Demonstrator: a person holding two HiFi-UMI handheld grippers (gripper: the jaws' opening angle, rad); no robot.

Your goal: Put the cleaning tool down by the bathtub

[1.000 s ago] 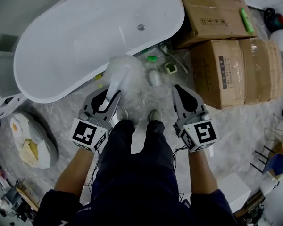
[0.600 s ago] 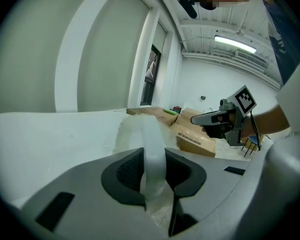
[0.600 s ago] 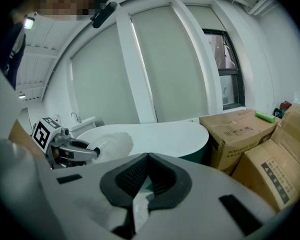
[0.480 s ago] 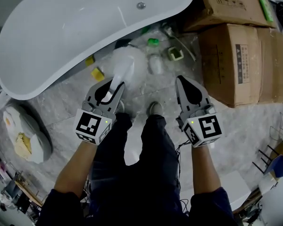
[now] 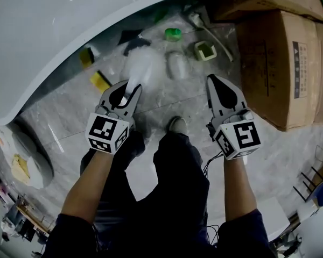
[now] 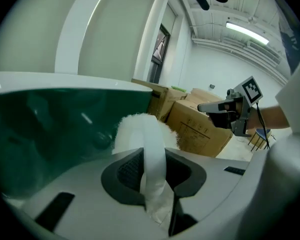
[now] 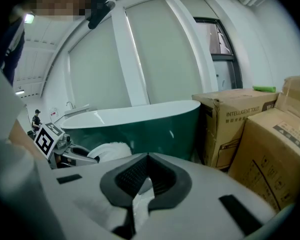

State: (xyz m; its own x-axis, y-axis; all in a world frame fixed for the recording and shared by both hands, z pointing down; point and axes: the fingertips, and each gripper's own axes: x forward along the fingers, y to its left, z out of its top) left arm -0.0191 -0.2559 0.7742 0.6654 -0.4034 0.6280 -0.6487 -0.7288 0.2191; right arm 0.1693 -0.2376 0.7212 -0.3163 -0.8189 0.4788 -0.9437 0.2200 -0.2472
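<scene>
Bathtub wall (image 7: 155,131) green only in gripper views

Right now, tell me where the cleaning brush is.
In the head view, left of centre: the white fluffy brush is clamped by its handle in the left gripper, its head beside the bathtub, near a yellow sponge.

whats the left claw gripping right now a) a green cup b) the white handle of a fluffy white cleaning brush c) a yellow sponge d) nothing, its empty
B: in the left gripper view the left claw is clamped on the white handle of the fluffy white cleaning brush, whose head sticks out past the claw's tips.
</scene>
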